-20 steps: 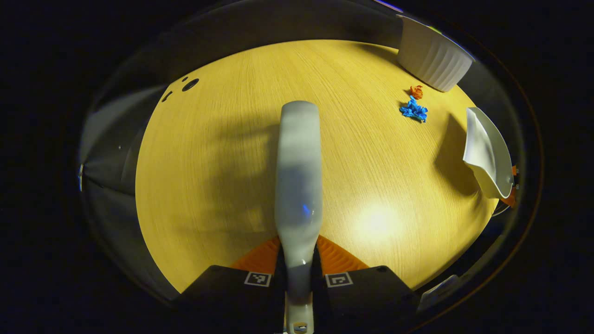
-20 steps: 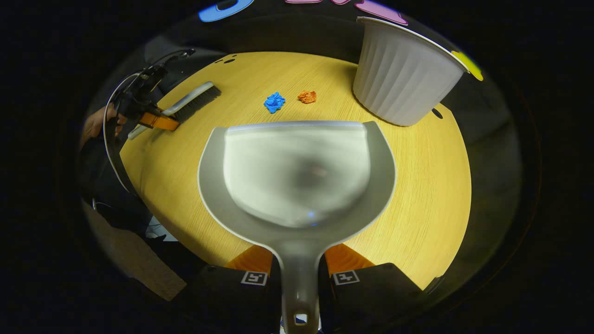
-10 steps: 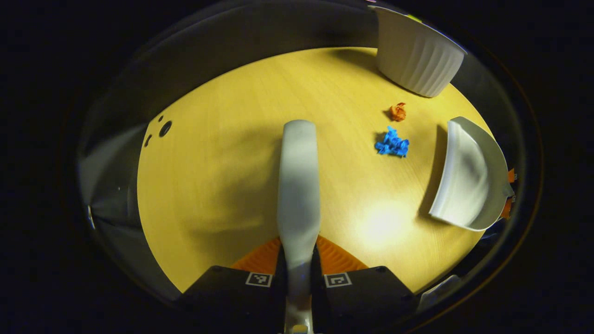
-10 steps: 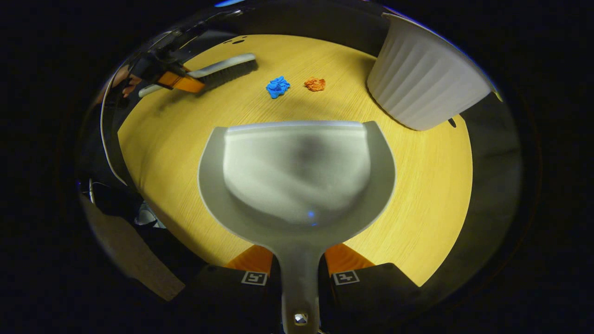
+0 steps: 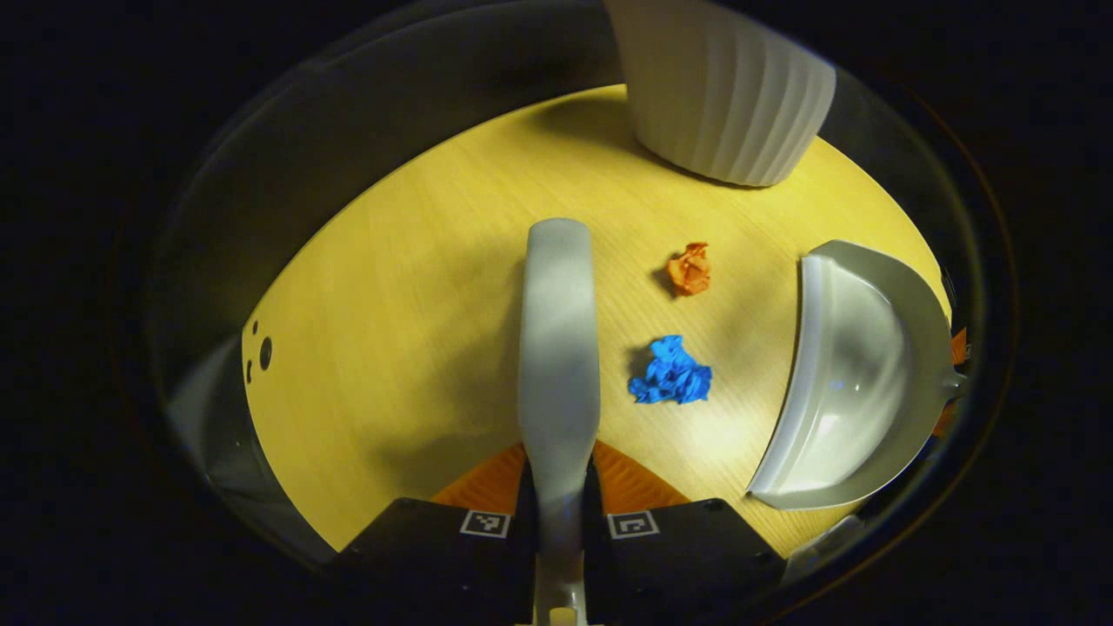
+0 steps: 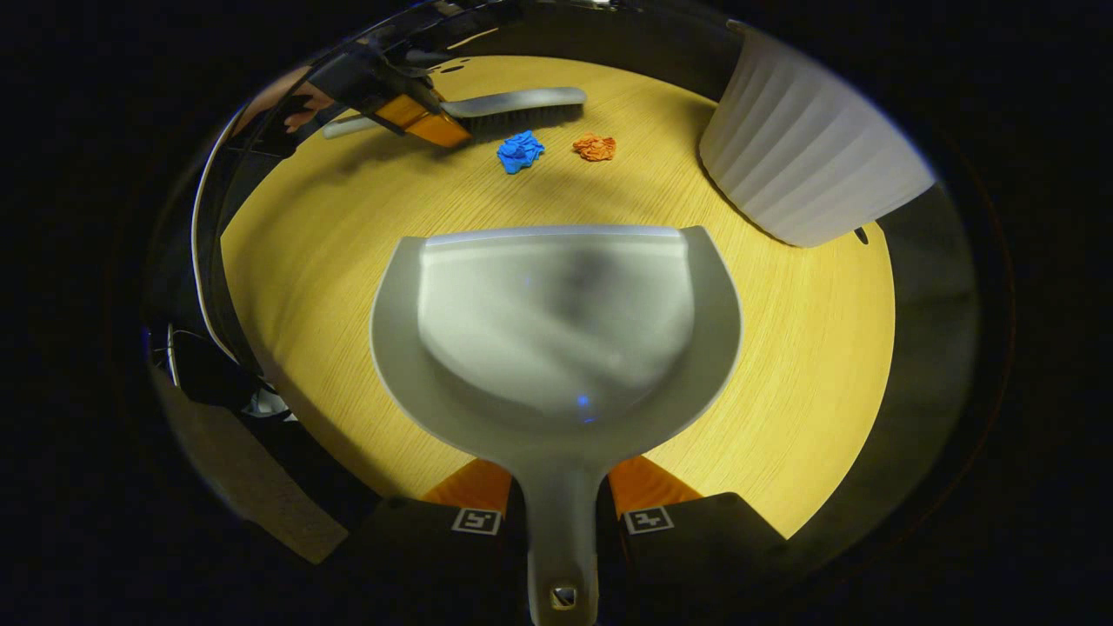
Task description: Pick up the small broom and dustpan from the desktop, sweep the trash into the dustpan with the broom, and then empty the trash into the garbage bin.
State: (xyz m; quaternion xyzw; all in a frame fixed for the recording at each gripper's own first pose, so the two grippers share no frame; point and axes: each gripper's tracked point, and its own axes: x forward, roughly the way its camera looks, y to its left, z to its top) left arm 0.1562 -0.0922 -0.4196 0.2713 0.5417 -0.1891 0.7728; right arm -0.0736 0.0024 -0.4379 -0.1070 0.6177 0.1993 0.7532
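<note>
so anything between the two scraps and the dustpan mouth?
Nothing visible. In the right gripper view, bare desktop lies between the dustpan lip and the blue scrap and orange scrap. The broom sits just behind them; the bin stands off to the side.

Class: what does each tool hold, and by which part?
Left tool holds the broom by its handle; right tool holds the dustpan by its handle.

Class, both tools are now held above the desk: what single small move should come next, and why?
Probably lower the dustpan until its front lip meets the desktop, facing the scraps. The blue scrap and orange scrap lie between it and the broom, and the pan holds nothing yet.
</note>
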